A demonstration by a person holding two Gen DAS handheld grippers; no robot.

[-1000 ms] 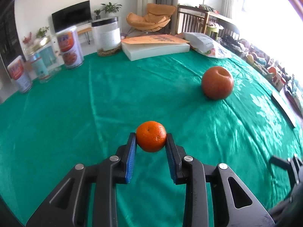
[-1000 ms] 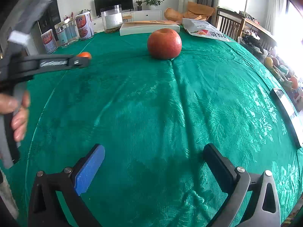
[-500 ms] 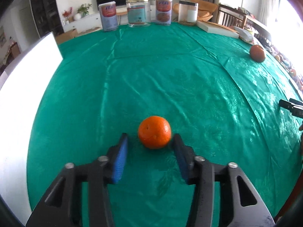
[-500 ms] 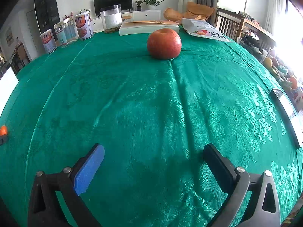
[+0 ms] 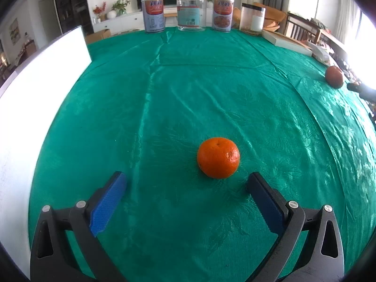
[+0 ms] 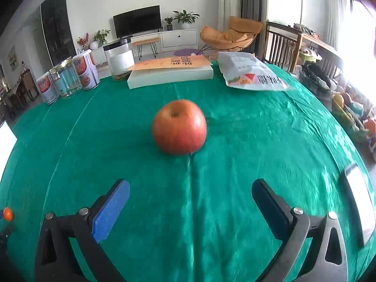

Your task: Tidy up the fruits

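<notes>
- The left gripper (image 5: 185, 188) has just been opening; its jaws now stand spread wide, released, and the round orange tangerine (image 5: 218, 157) sits on the green patterned tablecloth (image 5: 188, 89) just ahead of the blue-padded fingertips (image 5: 110, 192), nearer the right one, touching neither.
- The right gripper (image 6: 190, 195) is also spread wide and grasps nothing; the round red apple (image 6: 179, 127) stands on the cloth ahead of it, stem dimple up, well clear of the pads.
- Nothing lies between either gripper and its fruit; the cloth around both is bare.
- In the left wrist view the apple (image 5: 334, 76) shows far right, well apart from the tangerine.
- A white board (image 5: 42, 89) runs along the table's left edge.
- Far edge, left to right: two printed tin cans (image 5: 154, 15) flanking a clear glass jar (image 5: 191, 13) with a light label; what it holds cannot be told.
- A clear canister with a black lid (image 6: 119, 58) has a white band and a brownish layer at the bottom.
- Beside it lies a flat white box (image 6: 171, 75) with an orange card on top, then a white printed plastic bag (image 6: 251, 72) to the right.
</notes>
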